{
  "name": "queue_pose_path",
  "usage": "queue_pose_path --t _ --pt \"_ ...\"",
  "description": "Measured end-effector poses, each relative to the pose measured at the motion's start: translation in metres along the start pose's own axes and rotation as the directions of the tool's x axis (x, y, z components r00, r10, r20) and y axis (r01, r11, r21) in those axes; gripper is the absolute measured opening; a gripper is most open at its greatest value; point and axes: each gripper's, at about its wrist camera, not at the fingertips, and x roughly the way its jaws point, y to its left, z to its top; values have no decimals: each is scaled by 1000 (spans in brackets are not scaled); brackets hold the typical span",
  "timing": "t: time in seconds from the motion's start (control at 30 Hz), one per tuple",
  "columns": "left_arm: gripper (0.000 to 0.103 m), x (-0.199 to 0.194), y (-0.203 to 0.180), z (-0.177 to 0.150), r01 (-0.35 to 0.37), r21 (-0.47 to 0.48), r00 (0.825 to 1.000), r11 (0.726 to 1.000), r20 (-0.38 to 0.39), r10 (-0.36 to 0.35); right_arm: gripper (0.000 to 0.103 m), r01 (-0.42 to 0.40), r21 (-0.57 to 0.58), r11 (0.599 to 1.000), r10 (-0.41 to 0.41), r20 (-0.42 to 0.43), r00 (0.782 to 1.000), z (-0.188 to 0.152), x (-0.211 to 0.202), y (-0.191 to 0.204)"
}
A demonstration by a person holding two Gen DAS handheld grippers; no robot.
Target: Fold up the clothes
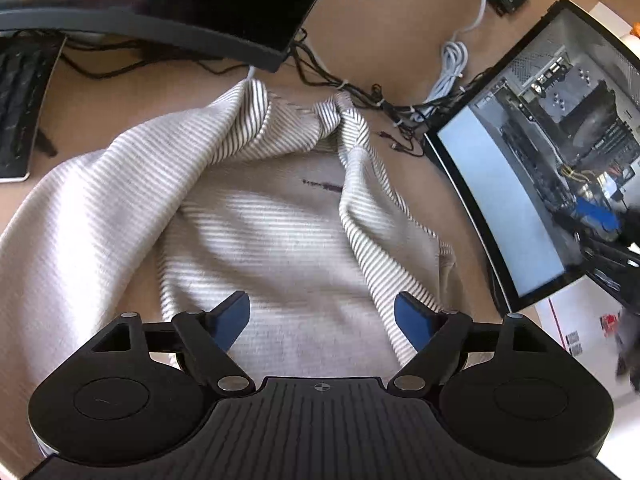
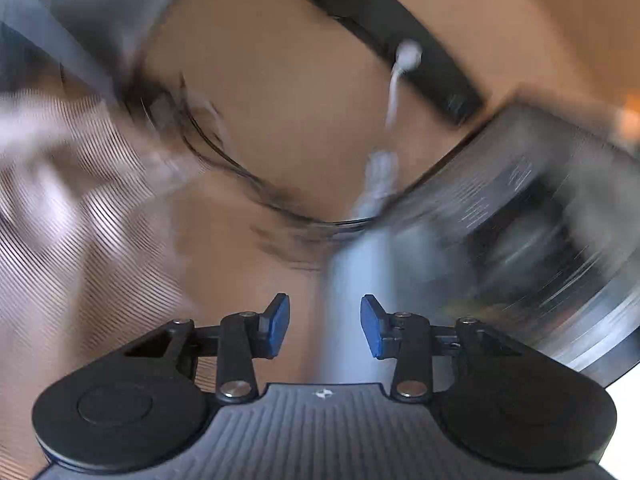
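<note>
From the left wrist, the left gripper [image 1: 322, 318] is angling down over the striped shirt [image 1: 256, 216], its blue pads spread wide and gripping nothing — the cloth is lying crumpled on the desk [image 1: 360, 40] beneath them. A monitor [image 1: 180, 4] and keyboard [image 1: 20, 108] are sitting beyond the shirt, a tangle of black cables [image 1: 360, 96] behind its collar, an open computer case [image 1: 560, 140] to the right.

From the right wrist, heavily blurred, the right gripper [image 2: 325, 326] is hanging partly open and empty above bare desk [image 2: 288, 100] — the shirt [image 2: 80, 220] is lying off to its left, the case [image 2: 540, 220] to its right.
</note>
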Motion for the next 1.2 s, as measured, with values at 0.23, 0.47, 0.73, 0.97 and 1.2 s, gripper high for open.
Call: queue_pose_path --t 0.23,0.47,0.73,0.97,1.2 --pt "84 2 -3 32 -346 100 914 933 258 312 61 -279 -49 959 279 -8 960 14 43 80" --pt "60 49 10 59 -498 188 865 847 185 467 20 -229 -371 900 209 -95 973 1 111 137" --pt "58 60 32 74 -621 113 777 775 216 591 6 179 -565 805 -170 69 983 -2 156 54" --pt "63 52 27 74 -597 65 793 799 194 577 6 173 -267 948 -187 -26 982 26 188 -2" --pt "77 4 -8 38 -302 30 944 953 147 295 52 -328 203 923 351 -88 932 11 131 -25"
